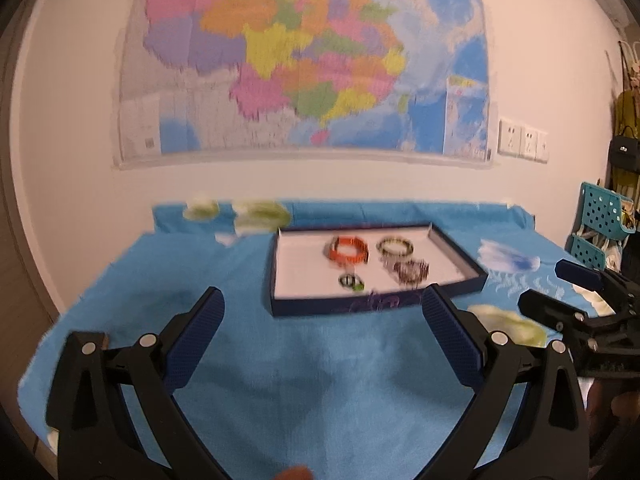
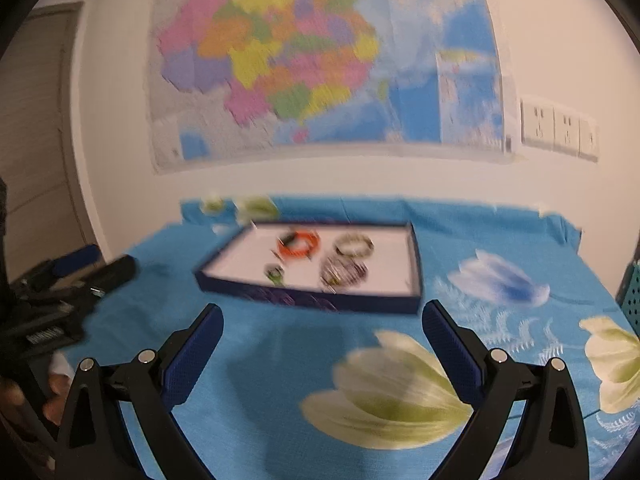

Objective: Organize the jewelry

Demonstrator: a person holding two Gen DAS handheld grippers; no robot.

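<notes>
A shallow dark-blue tray [image 1: 460, 250] [image 2: 416, 264] with a white floor lies on the blue flowered cloth ahead of both grippers. Inside it lie an orange bracelet [image 1: 349, 250] [image 2: 299, 245], a pale green-yellow bracelet [image 1: 396, 246] [image 2: 354, 245], a dark beaded bracelet [image 1: 411, 271] [image 2: 344, 273] and a small green ring-like piece [image 1: 352, 282] [image 2: 275, 273]. My left gripper [image 1: 322, 308] hangs open over the cloth, short of the tray, nothing between its fingers. My right gripper [image 2: 322, 320] is open too, also short of the tray. Both views are motion-blurred.
A coloured map [image 1: 304, 60] hangs on the white wall behind the table. Wall sockets [image 1: 523, 142] sit to its right. A teal perforated rack [image 1: 600, 224] and hanging bags stand at the far right. A door [image 2: 36, 120] is at the left. A hand [image 2: 56, 396] holds the left gripper.
</notes>
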